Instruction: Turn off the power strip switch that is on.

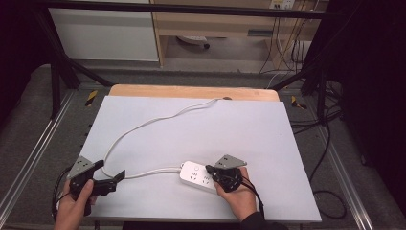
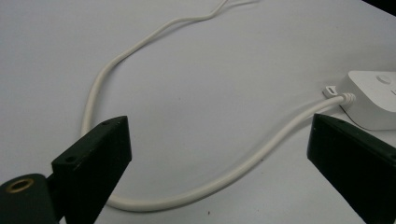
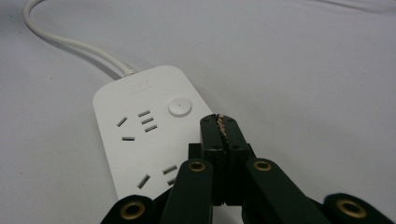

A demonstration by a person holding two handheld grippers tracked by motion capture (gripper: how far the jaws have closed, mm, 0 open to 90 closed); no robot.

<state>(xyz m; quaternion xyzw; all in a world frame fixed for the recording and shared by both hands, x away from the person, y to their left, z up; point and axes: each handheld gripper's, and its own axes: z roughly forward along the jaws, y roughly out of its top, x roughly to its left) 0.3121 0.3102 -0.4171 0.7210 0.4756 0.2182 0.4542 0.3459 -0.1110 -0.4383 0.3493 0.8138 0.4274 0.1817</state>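
White plastic power strip (image 1: 198,176) lay near tabletop's near edge, right of middle. Right gripper (image 3: 219,126) clenched, empty, tips over strip's round button (image 3: 180,107): best pressed straight down, strip kept flat. Left gripper (image 2: 219,144) released, jaws straddling white cord (image 2: 261,154). High view alone showed cord running to far edge.

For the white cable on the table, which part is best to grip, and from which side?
Probably grip the white cable on its low loop between the open left gripper jaws, coming from the near table edge. There it lies flat and free, clear of the power strip.
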